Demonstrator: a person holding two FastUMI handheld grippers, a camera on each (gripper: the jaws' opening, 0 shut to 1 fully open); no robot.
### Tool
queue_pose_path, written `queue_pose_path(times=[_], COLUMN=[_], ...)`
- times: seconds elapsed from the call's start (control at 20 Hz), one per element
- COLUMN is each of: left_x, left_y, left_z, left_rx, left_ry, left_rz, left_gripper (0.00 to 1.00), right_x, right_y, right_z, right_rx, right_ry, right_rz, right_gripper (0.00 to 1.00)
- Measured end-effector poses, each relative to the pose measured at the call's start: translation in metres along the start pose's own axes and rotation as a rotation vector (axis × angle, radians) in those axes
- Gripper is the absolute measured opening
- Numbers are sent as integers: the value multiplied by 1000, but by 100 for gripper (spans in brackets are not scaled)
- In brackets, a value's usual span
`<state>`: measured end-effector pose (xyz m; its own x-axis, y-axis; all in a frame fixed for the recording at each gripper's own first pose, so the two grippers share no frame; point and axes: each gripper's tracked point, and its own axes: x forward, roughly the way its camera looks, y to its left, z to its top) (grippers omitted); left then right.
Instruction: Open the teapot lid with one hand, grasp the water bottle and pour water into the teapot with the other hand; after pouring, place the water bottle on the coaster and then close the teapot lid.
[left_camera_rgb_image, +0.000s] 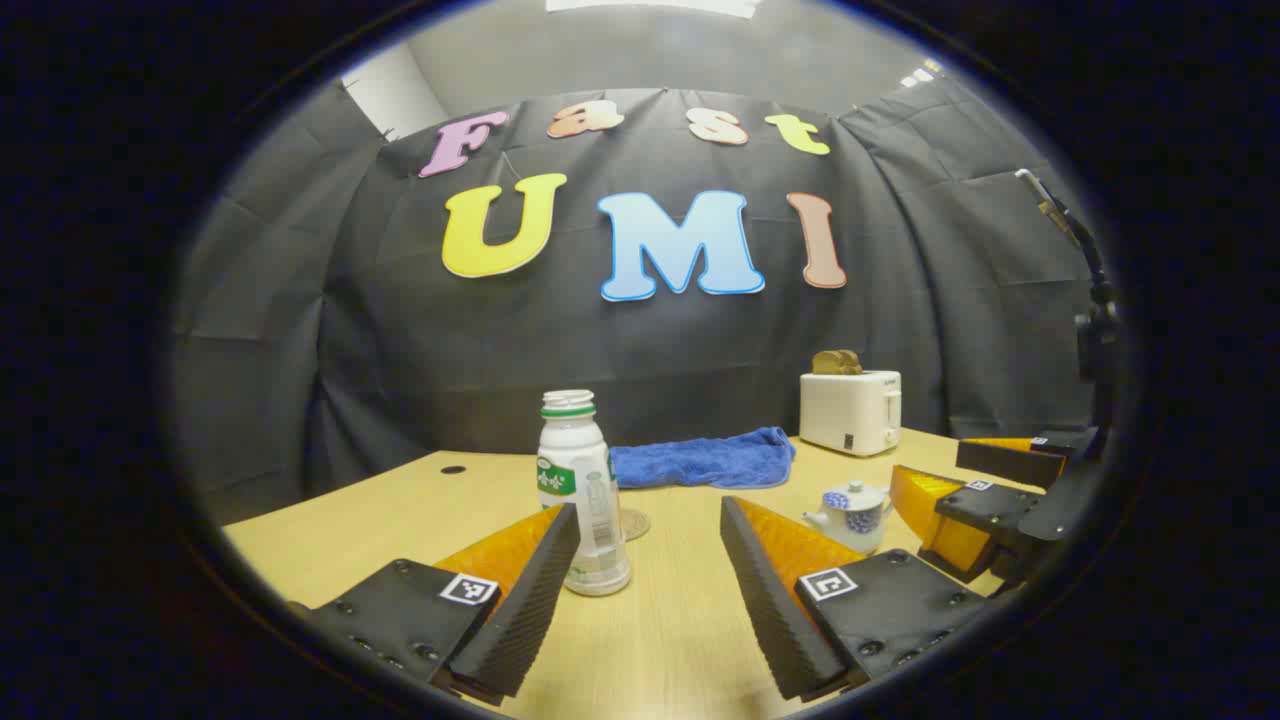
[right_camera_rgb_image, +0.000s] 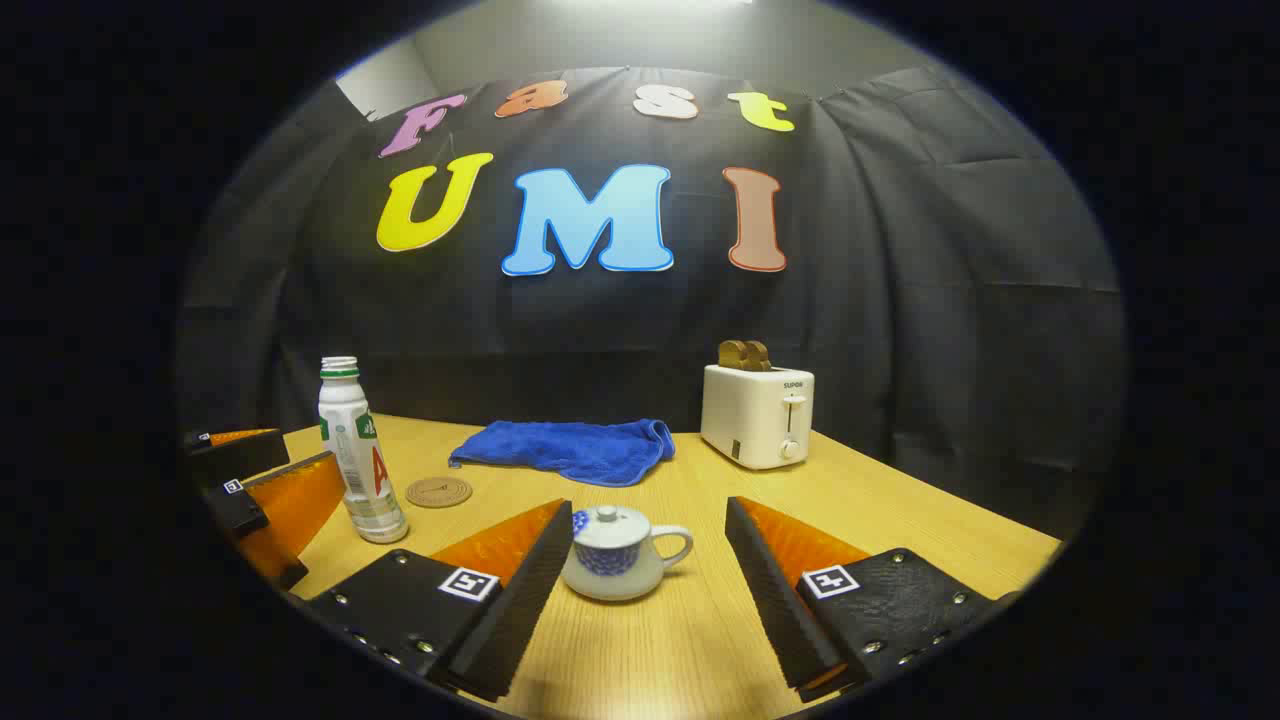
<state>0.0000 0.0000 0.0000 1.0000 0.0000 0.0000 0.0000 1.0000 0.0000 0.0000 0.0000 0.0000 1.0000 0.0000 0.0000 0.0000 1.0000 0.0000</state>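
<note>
Left gripper view: the left gripper (left_camera_rgb_image: 648, 585) sits at the bottom of the frame with its jaws wide and nothing between them; the water bottle (left_camera_rgb_image: 583, 490) stands upright just left of centre, beside the left finger but not gripped. The bottle is white plastic with a green neck ring and a green-printed label, its cap off; it looks light and slightly yielding, with a smooth wall that may slip, so the judged hold is across the mid-body below the label, kept upright because the mouth is open. The coaster (left_camera_rgb_image: 634, 523) lies flat just behind the bottle, partly hidden. The teapot (left_camera_rgb_image: 852, 514) stands at lower right, near the right gripper (left_camera_rgb_image: 975, 478), whose jaws cannot be judged from here. Right gripper view: the right gripper (right_camera_rgb_image: 648, 585) has its jaws wide and empty, with the teapot (right_camera_rgb_image: 617, 553) low at centre between the fingers, nearer the left one. The teapot is small, white ceramic with blue pattern, lid (right_camera_rgb_image: 606, 522) on, handle pointing right; it is judged stiff, brittle and glazed-slippery, so the lid's small knob is the place to pinch, gently. The water bottle (right_camera_rgb_image: 357, 455) stands at left, the coaster (right_camera_rgb_image: 439, 491) just beside it.
</note>
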Motion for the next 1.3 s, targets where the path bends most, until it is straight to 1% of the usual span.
queue_pose_path(times=[0.1, 0.15, 0.2, 0.25, 0.35, 0.4, 0.45, 0.5, 0.55, 0.8, 1.05, 1.1, 1.15, 1.2, 1.3], left_x=[6, 7, 8, 8, 9, 10, 10, 10, 9, 11, 15, 17, 18, 19, 20], left_y=[4, 6, 9, 11, 15, 17, 19, 20, 22, 26, 26, 26, 27, 27, 30], left_z=[10, 12, 14, 15, 17, 19, 17, 17, 15, 9, 1, 0, -1, -1, -1], left_rx=[-11, -16, -22, -26, -32, -31, -29, -26, -25, -37, -50, -48, -45, -41, -34], left_ry=[-3, -2, -2, -5, -6, -5, -2, 3, 6, 21, 39, 42, 44, 45, 45], left_rz=[0, 4, 6, 8, 13, 16, 19, 20, 19, 15, 2, 1, 0, 2, 5], left_gripper=[100, 88, 94, 94, 94, 94, 94, 94, 94, 94, 94, 94, 94, 94, 94], right_x=[12, 15, 21, 22, 29, 34, 37, 39, 42, 53, 64, 62, 66, 68, 69], right_y=[7, 10, 13, 16, 19, 22, 20, 22, 26, 34, 38, 36, 28, 25, 31], right_z=[3, 1, 1, 0, -1, -2, -3, -4, -7, -14, -24, -26, -26, -26, -28], right_rx=[-13, -18, -21, -24, -35, -37, -32, -22, -16, -31, -30, -27, -14, 1, 8], right_ry=[11, 22, 30, 36, 49, 59, 70, 80, 93, 126, 164, 178, 163, 168, 176], right_rz=[13, 17, 28, 38, 41, 44, 40, 52, 61, 93, 108, 106, 84, 72, 79], right_gripper=[93, 93, 86, 84, 81, 81, 78, 64, 62, 62, 62, 62, 62, 27, 29])
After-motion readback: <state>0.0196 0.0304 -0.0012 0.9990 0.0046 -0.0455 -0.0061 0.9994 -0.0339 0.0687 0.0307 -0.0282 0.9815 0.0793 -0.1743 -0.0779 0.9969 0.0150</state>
